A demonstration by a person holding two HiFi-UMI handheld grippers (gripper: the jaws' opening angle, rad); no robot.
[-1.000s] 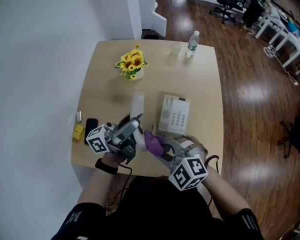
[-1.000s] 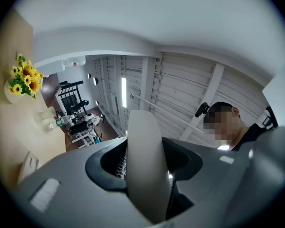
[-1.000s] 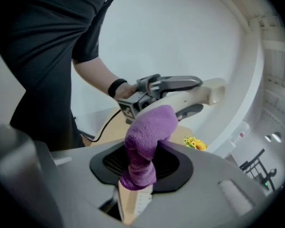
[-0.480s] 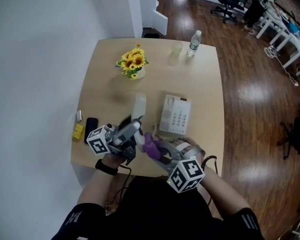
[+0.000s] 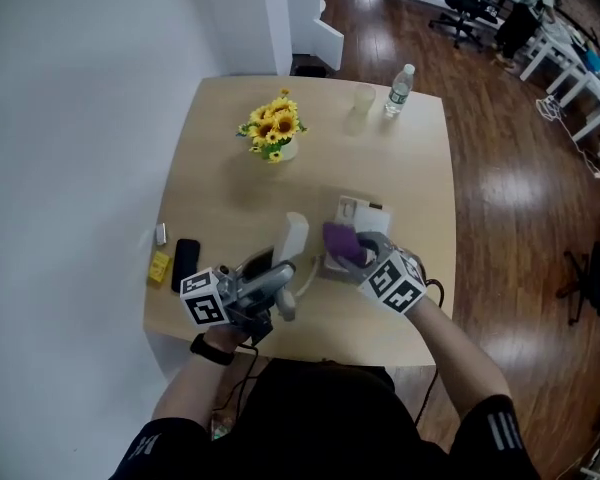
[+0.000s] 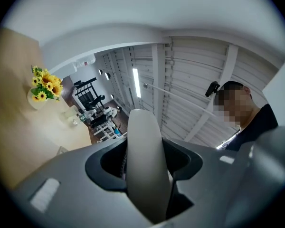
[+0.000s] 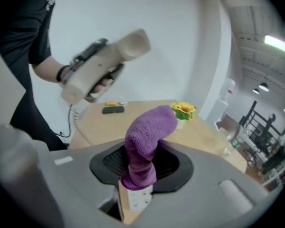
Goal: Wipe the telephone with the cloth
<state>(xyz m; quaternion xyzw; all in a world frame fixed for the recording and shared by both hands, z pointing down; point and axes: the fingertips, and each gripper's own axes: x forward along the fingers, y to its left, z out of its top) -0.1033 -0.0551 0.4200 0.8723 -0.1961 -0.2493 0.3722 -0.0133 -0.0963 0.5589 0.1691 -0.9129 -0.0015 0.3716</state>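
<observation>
- The right tool (image 7: 137, 177) was pinching a purple cloth (image 7: 149, 127), and the cloth's free fold stood up past the jaws. For a good wipe, I judged that this fold should be laid flat on the telephone base (image 5: 366, 211) and drawn across in even, light strokes
- The left tool (image 6: 145, 175) was clamped on the cream handset (image 6: 143, 141), held up above the worktop (image 5: 220, 183) to the left of the base. Holding it clear, with the cord (image 7: 77, 114) slack, would probably leave the cradle open to the cloth
- In the head view the cloth and right tool covered most of the base, so whether the cloth touched it could not be told
- Both ends of the handset were cut off in the left gripper view, and only 1 short stretch of cord showed
</observation>
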